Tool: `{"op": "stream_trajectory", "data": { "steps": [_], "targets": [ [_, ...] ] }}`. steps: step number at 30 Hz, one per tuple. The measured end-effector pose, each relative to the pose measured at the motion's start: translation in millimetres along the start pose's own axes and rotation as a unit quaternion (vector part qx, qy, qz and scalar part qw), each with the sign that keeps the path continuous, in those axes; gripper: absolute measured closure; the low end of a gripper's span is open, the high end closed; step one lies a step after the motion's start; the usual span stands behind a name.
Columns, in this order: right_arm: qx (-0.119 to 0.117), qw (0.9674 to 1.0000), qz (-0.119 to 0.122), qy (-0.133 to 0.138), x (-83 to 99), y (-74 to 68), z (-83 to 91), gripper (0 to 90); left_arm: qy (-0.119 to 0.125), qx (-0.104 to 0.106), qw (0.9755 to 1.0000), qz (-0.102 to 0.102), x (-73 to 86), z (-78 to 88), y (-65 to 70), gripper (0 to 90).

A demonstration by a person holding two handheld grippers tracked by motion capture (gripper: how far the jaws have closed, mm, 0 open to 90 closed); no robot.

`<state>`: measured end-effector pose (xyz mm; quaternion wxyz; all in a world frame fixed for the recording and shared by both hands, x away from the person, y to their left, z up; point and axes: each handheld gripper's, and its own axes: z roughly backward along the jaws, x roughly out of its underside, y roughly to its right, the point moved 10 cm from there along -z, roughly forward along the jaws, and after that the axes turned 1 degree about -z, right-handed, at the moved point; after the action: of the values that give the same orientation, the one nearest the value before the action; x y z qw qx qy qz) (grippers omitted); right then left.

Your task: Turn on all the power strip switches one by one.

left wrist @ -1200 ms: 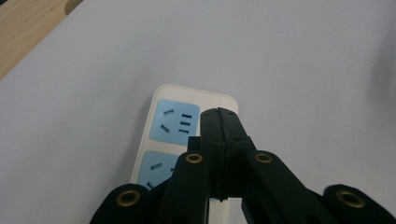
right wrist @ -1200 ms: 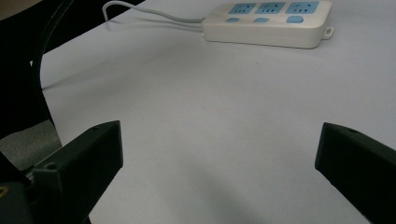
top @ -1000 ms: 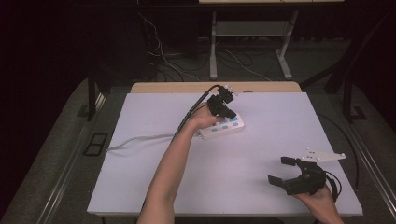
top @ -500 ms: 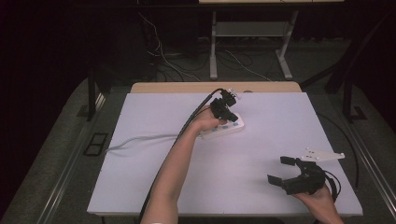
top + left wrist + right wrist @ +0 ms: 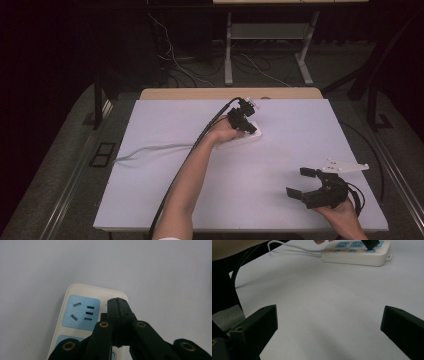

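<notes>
a white power strip (image 5: 245, 138) lies on the white worktop (image 5: 165, 190), toward the far edge and about midway between the left and right edges. its pale cable (image 5: 150, 148) runs off over the worktop toward the left edge. in the left gripper view the strip's blue socket panel (image 5: 80, 312) shows, with slots in it, close to the strip's rounded end.

the left gripper (image 5: 243, 120) is over the strip, tilted down at it. its jaws are pressed together with nothing between them, and their joined tips come down on the strip's top beside the blue socket panel; in the right gripper view the black tips meet a small blue button (image 5: 370, 250) on the strip's near side. the left hand (image 5: 223, 132) is just beside the strip, its forearm stretching across the worktop from the near edge.

the right gripper (image 5: 303, 183) is near the worktop's near right corner, well apart from the strip. its jaws stand wide apart and empty, pointing across the bare surface toward the strip.
</notes>
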<state>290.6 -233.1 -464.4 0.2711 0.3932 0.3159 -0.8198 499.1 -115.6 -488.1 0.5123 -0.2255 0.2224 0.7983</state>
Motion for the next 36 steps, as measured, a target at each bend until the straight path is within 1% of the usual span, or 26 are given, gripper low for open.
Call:
{"op": "stream_trajectory", "data": {
  "steps": [4,9,12,19,24,27,30,33,36],
  "targets": [
    [0.001,1.0,0.0,0.0,0.1,0.3,0.1,0.7,0.0,0.006,1.0,0.004,1.5,-0.1,1.1,88.9],
    [0.002,1.0,0.001,-0.001,0.4,0.1,-0.3,0.7,-0.001,0.01,0.9999,0.0,2.0,-0.8,0.4,89.0],
    [0.003,1.0,0.0,0.0,0.2,0.5,-0.4,0.7,0.0,0.015,0.9999,0.005,2.4,-1.3,0.1,89.1],
    [0.002,1.0,-0.001,0.001,0.4,0.3,0.7,0.7,0.002,0.022,0.9997,0.005,3.2,-1.7,-0.6,89.2],
    [0.002,1.0,0.001,0.0,0.6,-0.3,0.4,0.7,0.003,0.023,0.9997,0.004,3.6,-1.9,-0.7,89.3],
    [0.001,1.0,0.001,0.001,0.4,-0.7,0.7,0.7,0.006,0.026,0.9996,0.009,3.8,-2.1,-0.6,89.3],
    [0.001,1.0,0.001,0.003,-0.2,-0.7,1.3,0.7,0.002,0.023,0.9997,0.005,4.0,-2.6,-0.9,89.4],
    [0.0,1.0,0.004,0.004,-0.4,-1.4,1.9,0.7,0.003,0.027,0.9995,0.016,4.0,-2.8,-1.0,89.4],
    [-0.001,1.0,0.005,0.004,-0.4,-2.4,2.4,0.7,-0.002,0.024,0.9996,0.014,5.7,-2.2,-2.5,89.5]
  ]
}}
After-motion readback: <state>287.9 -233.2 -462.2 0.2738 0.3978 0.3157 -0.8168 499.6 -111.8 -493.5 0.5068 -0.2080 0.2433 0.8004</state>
